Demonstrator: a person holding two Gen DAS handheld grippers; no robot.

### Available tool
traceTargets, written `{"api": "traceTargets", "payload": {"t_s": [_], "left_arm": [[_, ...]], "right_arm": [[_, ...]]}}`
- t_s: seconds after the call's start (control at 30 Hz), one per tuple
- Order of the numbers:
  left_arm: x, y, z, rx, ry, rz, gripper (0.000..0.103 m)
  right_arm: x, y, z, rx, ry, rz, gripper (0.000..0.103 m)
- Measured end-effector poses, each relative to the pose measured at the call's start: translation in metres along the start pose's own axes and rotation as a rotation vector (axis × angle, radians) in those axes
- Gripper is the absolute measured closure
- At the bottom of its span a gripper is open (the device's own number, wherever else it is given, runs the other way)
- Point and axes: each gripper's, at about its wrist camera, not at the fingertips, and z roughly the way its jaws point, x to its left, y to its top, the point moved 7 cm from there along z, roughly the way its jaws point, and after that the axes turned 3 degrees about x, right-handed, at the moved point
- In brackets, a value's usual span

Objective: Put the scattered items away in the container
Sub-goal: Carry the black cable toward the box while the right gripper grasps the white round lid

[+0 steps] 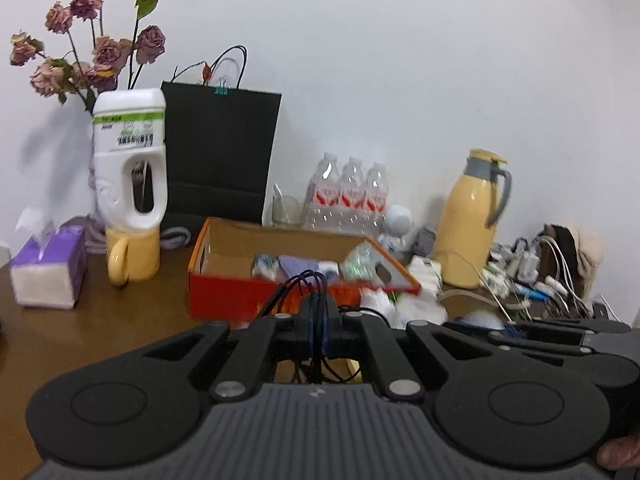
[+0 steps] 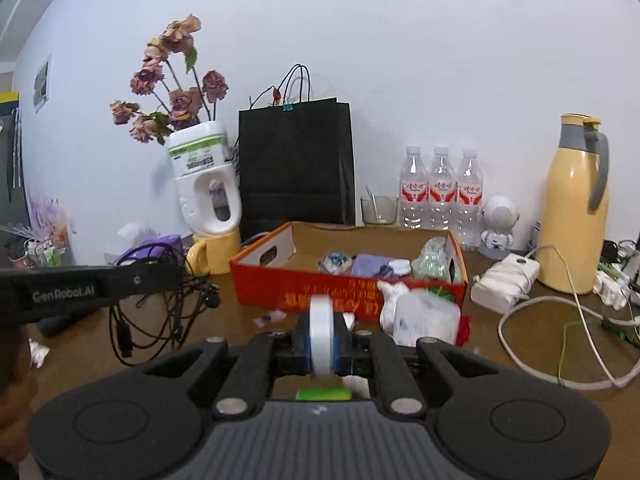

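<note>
on the brown table (image 2: 520,344) sits the red box (image 2: 344,292) with its top open, and small things lie inside it: a blue and white bit, a purple cloth (image 2: 370,264), a white bit and a clear green packet (image 2: 432,260). your right gripper (image 2: 321,340) is just in front of the box, and its fingers are shut tight on a white round roll (image 2: 321,332) that stands on its edge. a white plastic bag (image 2: 424,316) sits against the front of the box on the right side. a small green thing (image 2: 324,394) lies on the table under the gripper. your left gripper (image 1: 318,320) is also near the front of the box. its fingers are shut on a black cable (image 1: 310,280) that loops up above them and hangs down below. in the right wrist view the left gripper shows at the left edge, with a tangle of black wire on the table by it.

behind the box stand a black paper bag (image 2: 296,160), a glass cup (image 2: 379,209), three water bottles (image 2: 440,188) and a little white toy robot (image 2: 498,220). to the left is a yellow mug (image 2: 214,256) with a white jug (image 2: 206,176) of dried roses (image 2: 176,80) on it, and a purple tissue pack (image 1: 48,268). to the right is a tall yellow flask (image 2: 572,208), a white charger (image 2: 504,280) and white cords.
</note>
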Motion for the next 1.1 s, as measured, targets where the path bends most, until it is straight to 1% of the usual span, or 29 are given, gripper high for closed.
{"api": "traceTargets", "payload": {"t_s": [0.1,0.17,0.23,0.27,0.33,0.37,0.43,0.5,0.57,0.63,0.67,0.7,0.73,0.77,0.8,0.83,0.87,0.9,0.97,1.0,1.07,1.1], "left_arm": [[0.009,0.03,0.029,-0.028,0.012,0.009,0.098],[0.016,0.056,0.054,-0.038,-0.008,-0.004,0.098],[0.023,0.085,0.084,-0.04,-0.02,-0.011,0.098],[0.027,0.095,0.097,-0.045,-0.005,-0.015,0.098],[0.036,0.108,0.121,-0.028,0.026,-0.015,0.098],[0.043,0.11,0.131,-0.011,0.03,-0.039,0.098],[0.051,0.107,0.135,0.012,-0.005,-0.066,0.098],[0.056,0.096,0.13,0.012,-0.005,-0.035,0.098],[0.058,0.081,0.124,0.035,-0.008,-0.004,0.098],[0.058,0.063,0.118,0.079,-0.037,-0.001,0.098],[0.057,0.054,0.113,0.098,-0.054,0.002,0.098],[0.055,0.048,0.109,0.104,-0.063,0.008,0.098],[0.055,0.043,0.104,0.106,-0.064,0.009,0.098],[0.055,0.038,0.099,0.109,-0.06,0.007,0.098],[0.057,0.035,0.095,0.108,-0.054,-0.005,0.098],[0.059,0.032,0.091,0.106,-0.048,-0.028,0.098],[0.061,0.029,0.086,0.106,-0.049,-0.05,0.098],[0.062,0.028,0.083,0.105,-0.048,-0.066,0.098],[0.064,0.027,0.074,0.099,-0.041,-0.089,0.098],[0.064,0.026,0.07,0.097,-0.04,-0.095,0.098],[0.065,0.023,0.061,0.098,-0.035,-0.114,0.098],[0.065,0.021,0.057,0.1,-0.032,-0.118,0.098]], "right_arm": [[-0.014,0.028,0.025,-0.011,0.011,0.0,0.096],[-0.026,0.053,0.047,-0.019,0.028,-0.012,0.1],[-0.042,0.078,0.073,-0.021,0.01,-0.032,0.101],[-0.05,0.088,0.087,-0.009,0.004,-0.037,0.102],[-0.07,0.103,0.113,0.024,-0.024,-0.037,0.102],[-0.079,0.105,0.12,0.042,-0.032,-0.023,0.102],[-0.09,0.102,0.117,0.065,0.001,-0.016,0.101],[-0.093,0.084,0.099,0.095,0.071,-0.025,0.092],[-0.088,0.055,0.082,0.143,0.139,-0.038,0.089],[-0.079,0.012,0.067,0.238,0.184,-0.054,0.089],[-0.075,-0.01,0.06,0.289,0.186,-0.065,0.089],[-0.071,-0.028,0.053,0.32,0.18,-0.072,0.087],[-0.067,-0.044,0.044,0.336,0.177,-0.064,0.087],[-0.062,-0.052,0.034,0.316,0.186,-0.06,0.084],[-0.057,-0.059,0.025,0.318,0.205,-0.051,0.071],[-0.052,-0.065,0.019,0.338,0.208,-0.039,0.065],[-0.048,-0.068,0.014,0.334,0.202,-0.039,0.058],[-0.043,-0.071,0.007,0.308,0.193,-0.045,0.051],[-0.035,-0.078,0.001,0.31,0.18,-0.08,0.048],[-0.033,-0.083,0.003,0.321,0.171,-0.094,0.049],[-0.034,-0.091,0.012,0.354,0.116,-0.111,0.051],[-0.035,-0.094,0.016,0.356,0.091,-0.119,0.054]]}}
